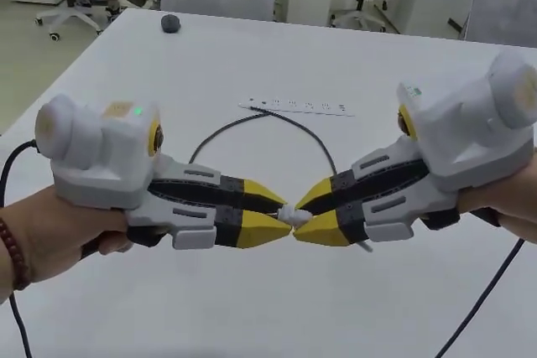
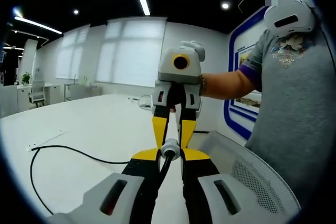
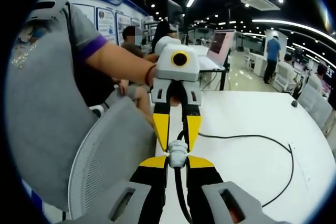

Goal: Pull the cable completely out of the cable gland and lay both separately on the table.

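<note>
the left gripper (image 1: 287, 214) and right gripper (image 1: 299, 219) meet tip to tip above the table (image 1: 252, 56), each with its jaws clamped on one end of the white cable gland (image 1: 294, 215). the black cable (image 3: 231, 136) still runs through it. with neither clearly pinching the cable, a pull may free nothing, or the gland may pop loose and drop.

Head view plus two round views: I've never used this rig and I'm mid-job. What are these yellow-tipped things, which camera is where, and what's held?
No robot: a person holds a two-jaw gripper in each hand. The head view comes from their headset, looking down at the white table. Each round view rides on one gripper, looking along its jaws. The left gripper and right gripper meet tip to tip, both shut on a white cable gland. Its black cable loops over the table near a power strip.
</note>
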Available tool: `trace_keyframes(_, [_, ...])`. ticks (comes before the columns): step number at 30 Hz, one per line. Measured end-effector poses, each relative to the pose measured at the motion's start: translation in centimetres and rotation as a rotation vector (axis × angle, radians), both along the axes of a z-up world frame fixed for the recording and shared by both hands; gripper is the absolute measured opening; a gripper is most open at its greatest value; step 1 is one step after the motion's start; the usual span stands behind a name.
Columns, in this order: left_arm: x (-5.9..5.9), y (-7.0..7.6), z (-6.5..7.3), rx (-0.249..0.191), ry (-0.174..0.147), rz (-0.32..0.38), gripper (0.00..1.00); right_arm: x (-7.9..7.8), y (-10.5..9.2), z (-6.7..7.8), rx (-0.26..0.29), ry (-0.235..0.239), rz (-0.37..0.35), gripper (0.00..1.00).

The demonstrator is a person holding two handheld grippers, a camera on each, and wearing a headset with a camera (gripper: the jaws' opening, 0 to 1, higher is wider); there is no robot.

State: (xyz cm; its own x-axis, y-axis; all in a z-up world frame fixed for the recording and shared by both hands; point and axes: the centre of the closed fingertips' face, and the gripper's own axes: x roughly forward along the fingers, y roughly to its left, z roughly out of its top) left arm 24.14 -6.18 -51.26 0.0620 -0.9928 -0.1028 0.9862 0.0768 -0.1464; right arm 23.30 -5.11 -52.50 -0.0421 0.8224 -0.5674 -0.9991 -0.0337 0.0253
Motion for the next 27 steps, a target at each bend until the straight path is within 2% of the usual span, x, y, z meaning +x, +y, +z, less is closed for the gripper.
trace_keyframes(11, [0.0, 0.2, 0.1, -0.006, -0.023, 0.026, 0.14, 0.1, 0.2, 0.1, 0.039, 0.029, -0.018, 0.08])
trace_keyframes(12, [-0.1, 0.3, 0.2, -0.004, -0.029, 0.027, 0.14, 0.1, 0.2, 0.1, 0.048, 0.043, -0.025, 0.09])
trace_keyframes(13, [-0.2, 0.5, 0.3, -0.004, -0.044, 0.025, 0.14, -0.1, 0.4, 0.2, 0.071, 0.09, -0.046, 0.09])
trace_keyframes(15, [-0.4, 0.7, 0.7, -0.008, -0.062, 0.026, 0.14, 0.0, 0.2, 0.6, 0.119, 0.123, -0.07, 0.1])
trace_keyframes(17, [-0.5, 0.9, 0.6, 0.002, -0.069, 0.028, 0.14, 0.1, -0.3, 0.6, 0.14, 0.139, -0.091, 0.14])
trace_keyframes(20, [-0.3, 1.2, 0.4, 0.011, -0.077, 0.036, 0.15, -0.1, -0.5, 1.0, 0.19, 0.197, -0.114, 0.16])
trace_keyframes(21, [-0.3, 1.2, 0.3, 0.015, -0.083, 0.038, 0.15, -0.3, -0.6, 1.0, 0.194, 0.21, -0.108, 0.17])
trace_keyframes(24, [-0.2, 1.3, 0.5, 0.011, -0.089, 0.043, 0.15, 0.0, -0.4, 1.0, 0.201, 0.208, -0.123, 0.17])
trace_keyframes(25, [-0.2, 1.3, 0.5, 0.015, -0.094, 0.042, 0.15, -0.2, -0.3, 1.1, 0.21, 0.219, -0.12, 0.17])
trace_keyframes(26, [-0.3, 1.3, 0.5, 0.013, -0.096, 0.04, 0.15, -0.5, 0.1, 1.2, 0.23, 0.259, -0.119, 0.17])
trace_keyframes(27, [-0.3, 1.3, 0.5, 0.013, -0.096, 0.04, 0.15, -0.5, 0.2, 1.1, 0.233, 0.262, -0.119, 0.17])
